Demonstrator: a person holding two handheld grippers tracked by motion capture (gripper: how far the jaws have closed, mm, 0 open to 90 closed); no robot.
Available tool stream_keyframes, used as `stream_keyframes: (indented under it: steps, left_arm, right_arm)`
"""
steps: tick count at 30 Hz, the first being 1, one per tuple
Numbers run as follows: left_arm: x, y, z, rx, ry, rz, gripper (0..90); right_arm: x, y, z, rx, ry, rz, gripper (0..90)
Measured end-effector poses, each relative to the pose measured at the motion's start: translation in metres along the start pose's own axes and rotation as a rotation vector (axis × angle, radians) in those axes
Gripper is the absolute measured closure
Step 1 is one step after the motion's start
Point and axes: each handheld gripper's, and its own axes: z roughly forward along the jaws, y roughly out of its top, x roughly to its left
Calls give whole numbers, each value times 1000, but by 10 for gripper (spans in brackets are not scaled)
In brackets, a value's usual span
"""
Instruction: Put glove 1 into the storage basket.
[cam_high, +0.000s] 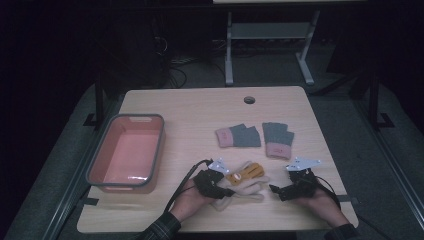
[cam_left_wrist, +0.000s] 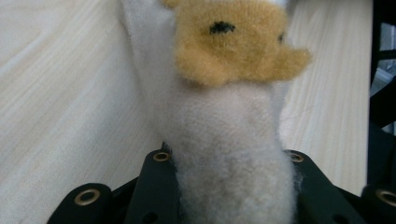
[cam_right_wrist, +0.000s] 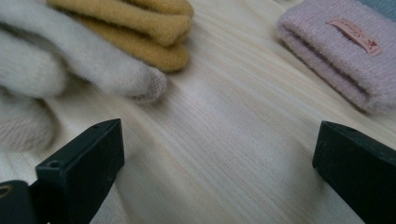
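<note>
Cream glove sits pinched in the left claw; right claw gapes just beside it.

**Cream, mustard, grey and pink on pale wood**

The fluffy glove is cream with a mustard-yellow patch bearing small black marks. 2 knitted gloves are dark grey with dusty-pink cuffs. The bin is salmon pink with a grey rim. The table is light woodgrain.

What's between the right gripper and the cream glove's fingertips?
Bare tabletop. In the right gripper view, the open right gripper faces wood grain, and the cream glove lies beyond it, untouched by the jaws.
</note>
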Motion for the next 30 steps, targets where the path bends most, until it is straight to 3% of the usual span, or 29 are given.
stream_keyframes:
  steps: [6,15,30]
  left_arm:
    - [2,3,-10,-15,-20,1,702]
    - [14,4,-32,-47,-22,-34,702]
    - [28,6,-62,-74,32,-91,701]
  right_arm:
    - [0,0,0,0,0,0,18]
    - [0,0,0,0,0,0,18]
    - [0,0,0,1,0,1,18]
